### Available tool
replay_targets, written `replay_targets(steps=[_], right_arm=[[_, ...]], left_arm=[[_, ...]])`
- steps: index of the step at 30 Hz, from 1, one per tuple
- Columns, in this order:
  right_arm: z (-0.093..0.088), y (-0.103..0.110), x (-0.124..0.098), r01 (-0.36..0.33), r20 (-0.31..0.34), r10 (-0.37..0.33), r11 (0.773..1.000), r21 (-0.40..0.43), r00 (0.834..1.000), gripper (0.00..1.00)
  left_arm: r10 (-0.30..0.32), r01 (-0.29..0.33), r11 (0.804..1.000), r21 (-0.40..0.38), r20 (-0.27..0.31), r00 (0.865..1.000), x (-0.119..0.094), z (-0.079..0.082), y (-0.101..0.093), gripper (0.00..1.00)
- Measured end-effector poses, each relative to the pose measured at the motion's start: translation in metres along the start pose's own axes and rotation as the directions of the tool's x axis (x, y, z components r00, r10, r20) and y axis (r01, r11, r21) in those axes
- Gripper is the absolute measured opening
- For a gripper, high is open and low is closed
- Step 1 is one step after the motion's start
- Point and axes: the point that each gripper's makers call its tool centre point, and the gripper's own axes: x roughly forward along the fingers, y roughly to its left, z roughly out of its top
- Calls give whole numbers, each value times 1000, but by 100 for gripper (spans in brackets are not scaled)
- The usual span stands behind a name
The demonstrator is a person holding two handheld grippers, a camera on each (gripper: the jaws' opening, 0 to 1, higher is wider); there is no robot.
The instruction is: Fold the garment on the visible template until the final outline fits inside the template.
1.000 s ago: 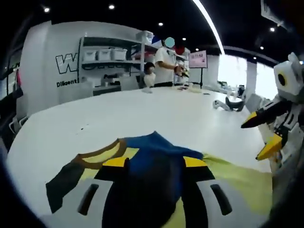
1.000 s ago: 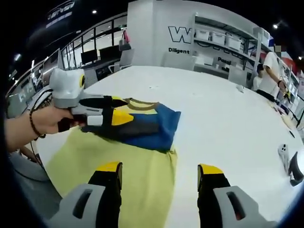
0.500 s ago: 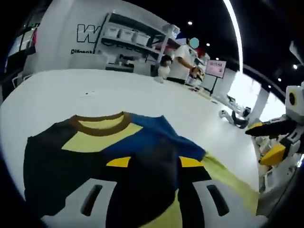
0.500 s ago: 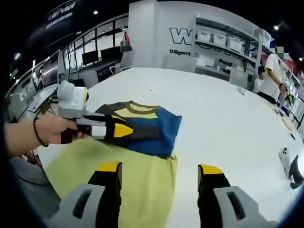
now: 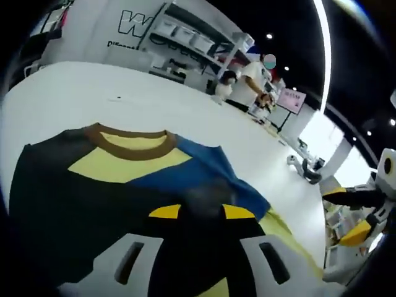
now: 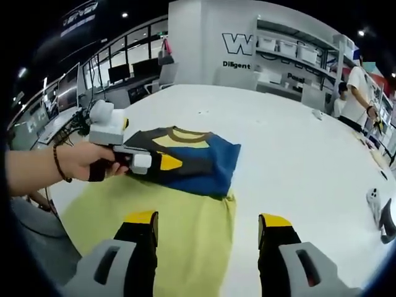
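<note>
Since a second ago the left gripper (image 6: 162, 162) has carried the folded top layer of the garment (image 6: 185, 162) leftward across the table, away from the right gripper; the fabric now spreads wider in the left gripper view, with the collar (image 5: 127, 137) fully showing.

Left gripper view, near to far: own jaws sit at the bottom, yellow tips close together with dark fabric bunched between them, so it is clamped on the garment (image 5: 93, 185). Beyond the tips: dark panel left, yellow chest panel under the brown collar, blue panel right. A strip of yellow cloth trails off lower right. The right gripper (image 5: 349, 213) shows at the right edge, jaws apart, nothing between them. Past the garment, bare white table (image 5: 124, 99), then people standing at shelving (image 5: 192, 40) along the back wall.

Right gripper view, near to far: own jaws (image 6: 210, 223) are spread wide, nothing held, hovering over the yellow cloth (image 6: 179, 229) that lies flat on the table nearest the camera. Whether that yellow sheet is the template or part of the garment, I cannot tell. Just beyond it lies the folded dark/blue/yellow section, touching the yellow cloth's far edge. A hand (image 6: 86, 162) with a bead bracelet holds the left gripper, its yellow tip on the dark fabric's left side. Another device (image 6: 380, 213) sits on the table at the far right. Shelving and wall lettering behind.
</note>
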Motion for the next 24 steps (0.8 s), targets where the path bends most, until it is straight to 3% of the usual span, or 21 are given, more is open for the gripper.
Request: replay_targets(steps=[2,6,15,18,24], right_arm=[[-2,-1,-1,1,-1,-1,1000,1,1000,63],[-3,-2,-4,5,2,-5,1000,9,1000,63],[-4,-4,-7,9,3,-9,1000,16,1000,63],[-3,-6,-8,13,6,-13,1000,15,1000,63],[-4,-14,-11,40,5,-41,999,10,999,63]], left_arm=[[9,-9,1000,-19,-8,1000,1,-3,1,1],[-5,5,1000,-10,-14,1000,0,-5,-1,0],[-96,97,995,-18,63,993,-15,6,-28,0],[-150,149,989,17,90,985,-19,11,-45,0],[-231,223,969,102,77,970,-20,5,-74,0]])
